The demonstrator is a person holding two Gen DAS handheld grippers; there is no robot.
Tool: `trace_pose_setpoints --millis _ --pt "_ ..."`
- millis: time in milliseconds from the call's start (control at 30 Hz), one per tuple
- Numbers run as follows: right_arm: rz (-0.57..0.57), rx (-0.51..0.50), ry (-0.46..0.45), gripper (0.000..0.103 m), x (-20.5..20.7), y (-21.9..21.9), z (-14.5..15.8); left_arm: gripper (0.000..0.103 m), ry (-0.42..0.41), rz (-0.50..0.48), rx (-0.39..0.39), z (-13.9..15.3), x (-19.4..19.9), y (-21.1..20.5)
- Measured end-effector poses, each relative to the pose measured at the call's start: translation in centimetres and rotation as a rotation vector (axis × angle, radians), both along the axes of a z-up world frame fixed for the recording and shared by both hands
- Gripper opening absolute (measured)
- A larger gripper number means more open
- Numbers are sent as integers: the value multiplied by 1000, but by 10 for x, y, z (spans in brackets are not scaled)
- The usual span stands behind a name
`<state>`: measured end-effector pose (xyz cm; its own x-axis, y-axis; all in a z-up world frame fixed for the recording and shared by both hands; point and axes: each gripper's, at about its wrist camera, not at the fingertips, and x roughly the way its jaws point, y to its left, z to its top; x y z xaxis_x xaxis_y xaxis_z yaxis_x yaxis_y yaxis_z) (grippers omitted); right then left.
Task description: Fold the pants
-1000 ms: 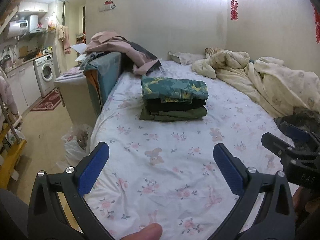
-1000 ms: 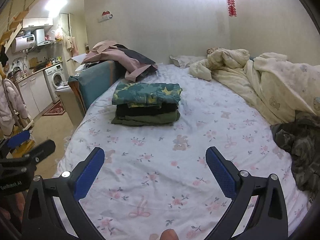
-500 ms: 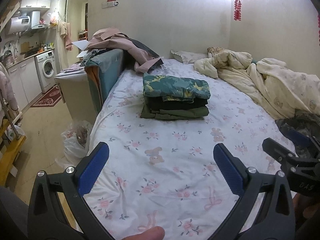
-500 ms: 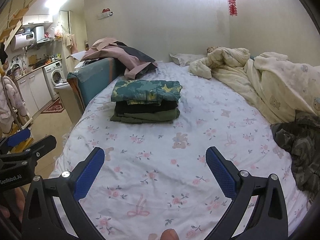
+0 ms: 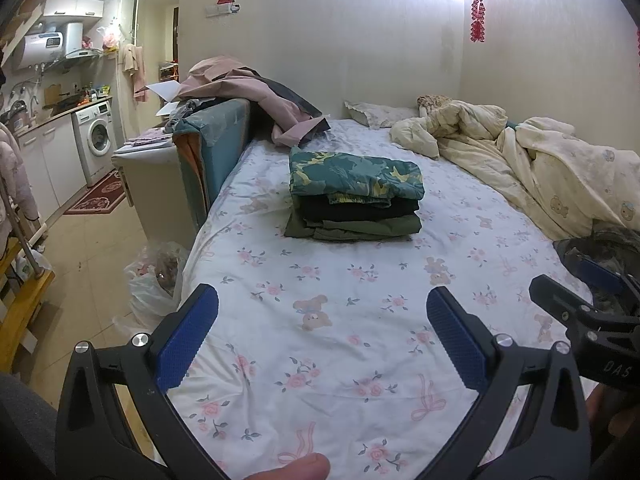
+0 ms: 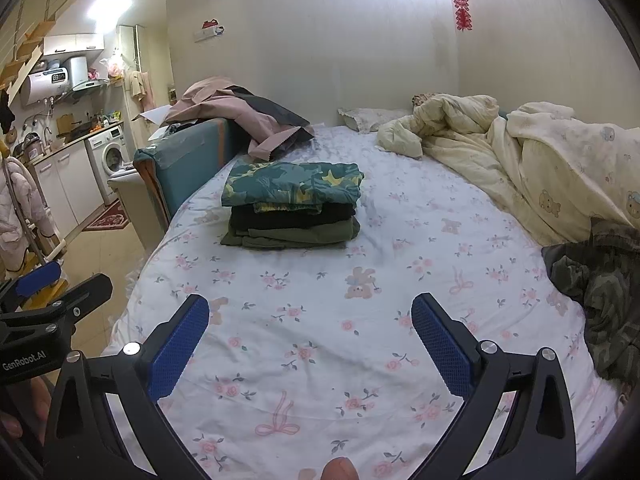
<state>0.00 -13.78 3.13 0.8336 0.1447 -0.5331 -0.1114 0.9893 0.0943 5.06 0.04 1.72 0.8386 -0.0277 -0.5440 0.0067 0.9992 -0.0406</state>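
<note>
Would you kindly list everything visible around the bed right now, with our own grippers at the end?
Folded clothes stack: one, teal camouflage over black over olive, mid-bed.
Unfolded pants: one, dark camouflage, bed's right edge.
Bedsheet: one, white floral, covering the bed.
Quilt: one, cream, far right.
Pillow: one, pale, by the wall.
Pink garments: heap, over the teal board.
Washing machine: one, white, far left.
Plastic bag: one, clear, on the floor.
Left gripper: open, empty.
Right gripper: open, empty.

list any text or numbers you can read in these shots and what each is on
"GenRobot.AI": on the black left gripper body, right wrist view.
"DAS": on the black right gripper body, left wrist view; last letter uncertain.
White water heater display: digits lit, too blurred to read.
White washing machine: nothing readable.
</note>
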Motion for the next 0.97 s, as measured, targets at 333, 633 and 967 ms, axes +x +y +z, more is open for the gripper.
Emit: trace_pose_setpoints --millis 333,633,967 --pt "-5 3 -4 103 -2 1 0 103 -2 -1 5 0 -1 -1" --pt "-5 5 -2 103 -1 0 0 103 0 3 4 0 -1 -1" --pt "-7 5 -3 103 -3 1 1 103 3 8 -2 -2 -2 -1"
